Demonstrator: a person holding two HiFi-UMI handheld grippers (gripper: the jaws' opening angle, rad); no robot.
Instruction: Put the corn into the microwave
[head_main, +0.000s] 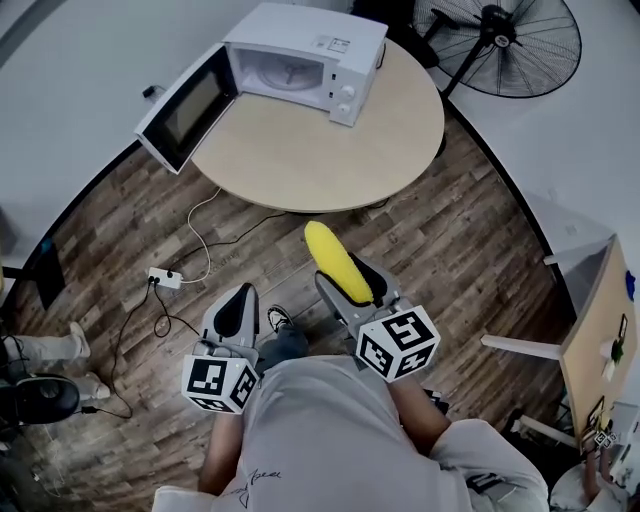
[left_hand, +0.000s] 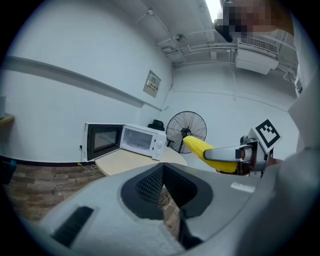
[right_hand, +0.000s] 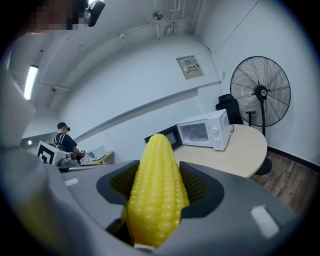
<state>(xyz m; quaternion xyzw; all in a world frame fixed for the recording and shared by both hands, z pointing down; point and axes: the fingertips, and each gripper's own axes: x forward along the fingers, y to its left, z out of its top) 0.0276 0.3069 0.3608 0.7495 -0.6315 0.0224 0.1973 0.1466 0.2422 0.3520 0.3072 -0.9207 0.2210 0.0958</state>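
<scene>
- While the right gripper (right_hand: 157, 187) is clamping the corn (right_hand: 156, 175) between widely parted jaws, the cob is hanging in the air above the floor, short of the table (head_main: 320, 160) and well apart from the microwave (head_main: 300, 55).
- The left gripper (left_hand: 162, 192) is sitting alongside with its jaws drawn together, carrying nothing.
- Slipping is looking like the main risk: the pads are gripping only the cob's rear part, so a jolt could be pivoting or sliding the round, smooth corn out.
- Its overhanging tip could be knocking the microwave's frame or the open door (head_main: 185, 108) if it is approaching off-centre.
- A cable (head_main: 195, 240) is lying on the floor ahead and could be catching a foot.
- The corn's long axis is running along the jaws, with its tapered tip pointing forward towards the table and microwave.
</scene>
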